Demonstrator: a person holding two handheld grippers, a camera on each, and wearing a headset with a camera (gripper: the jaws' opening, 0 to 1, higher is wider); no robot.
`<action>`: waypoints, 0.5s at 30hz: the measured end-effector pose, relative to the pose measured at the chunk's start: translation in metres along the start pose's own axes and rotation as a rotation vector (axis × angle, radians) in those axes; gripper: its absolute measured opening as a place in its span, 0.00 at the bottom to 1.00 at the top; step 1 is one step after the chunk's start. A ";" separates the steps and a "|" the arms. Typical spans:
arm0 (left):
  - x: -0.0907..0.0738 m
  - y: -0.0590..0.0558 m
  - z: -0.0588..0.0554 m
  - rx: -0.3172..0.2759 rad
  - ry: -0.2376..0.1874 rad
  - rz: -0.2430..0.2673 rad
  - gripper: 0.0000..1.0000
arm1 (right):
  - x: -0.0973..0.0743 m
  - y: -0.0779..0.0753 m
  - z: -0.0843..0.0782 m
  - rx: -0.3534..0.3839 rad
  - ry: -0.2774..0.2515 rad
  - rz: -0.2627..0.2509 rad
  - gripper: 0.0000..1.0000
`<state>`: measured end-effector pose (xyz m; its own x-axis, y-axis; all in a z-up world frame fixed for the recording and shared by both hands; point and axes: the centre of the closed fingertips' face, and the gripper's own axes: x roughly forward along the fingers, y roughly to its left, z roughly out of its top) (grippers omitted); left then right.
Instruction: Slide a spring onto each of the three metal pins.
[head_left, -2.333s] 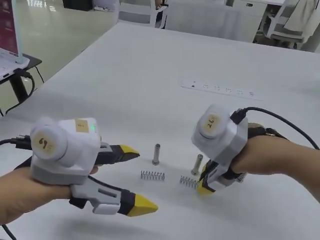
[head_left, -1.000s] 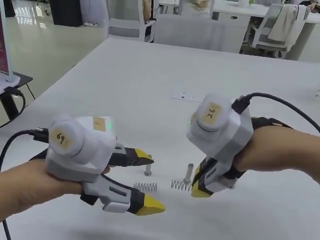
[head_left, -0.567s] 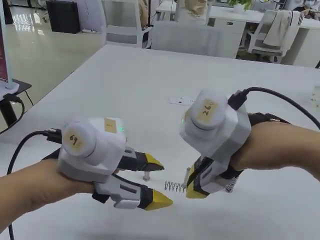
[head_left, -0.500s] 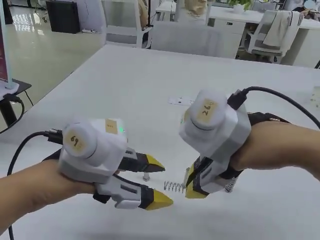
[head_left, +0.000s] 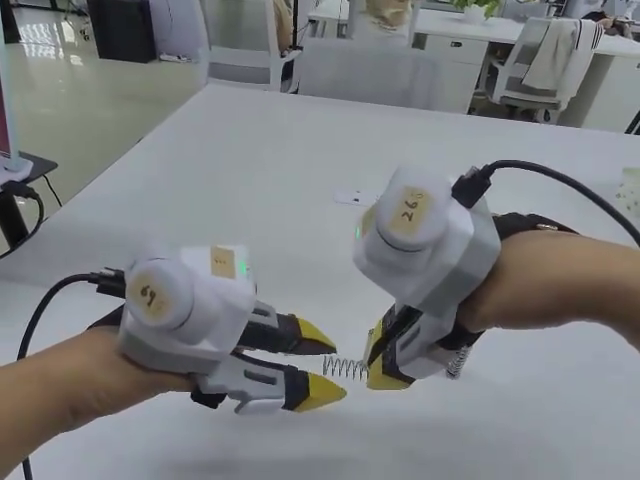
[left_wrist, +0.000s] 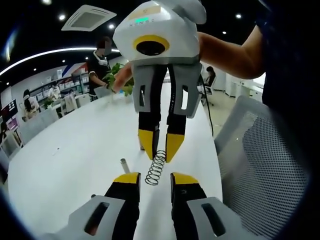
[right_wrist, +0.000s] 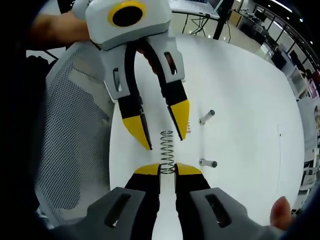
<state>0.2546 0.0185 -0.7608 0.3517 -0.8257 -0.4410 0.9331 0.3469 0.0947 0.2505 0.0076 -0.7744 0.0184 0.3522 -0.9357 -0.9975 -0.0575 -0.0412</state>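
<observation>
Spring (right_wrist: 167, 147): I am holding one end in my right gripper (right_wrist: 167, 170), jaws clamped on it. Left gripper (head_left: 322, 362): jaws gaping, empty, straddling the spring's free end. Pins (right_wrist: 206, 117) are standing on worktop (right_wrist: 240, 100) nearby.

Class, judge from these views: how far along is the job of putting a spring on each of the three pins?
Done: nothing visible; the two pins in the right gripper view are bare. In hand: the right claw is shut on one spring, its free end between the tips of the open left claw. Left: seat this spring, then the rest.
</observation>
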 end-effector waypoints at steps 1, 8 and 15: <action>0.000 0.000 0.000 0.002 0.000 0.000 0.16 | 0.000 0.000 0.000 -0.004 0.001 0.000 0.08; 0.001 0.000 -0.001 0.026 0.000 0.000 0.08 | 0.000 0.001 -0.001 -0.015 0.003 0.002 0.08; 0.002 -0.001 -0.001 0.046 0.003 -0.005 0.04 | 0.000 0.002 -0.002 -0.021 0.008 0.007 0.08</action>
<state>0.2540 0.0169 -0.7628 0.3473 -0.8257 -0.4446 0.9372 0.3223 0.1336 0.2487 0.0055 -0.7751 0.0123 0.3441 -0.9388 -0.9959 -0.0799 -0.0424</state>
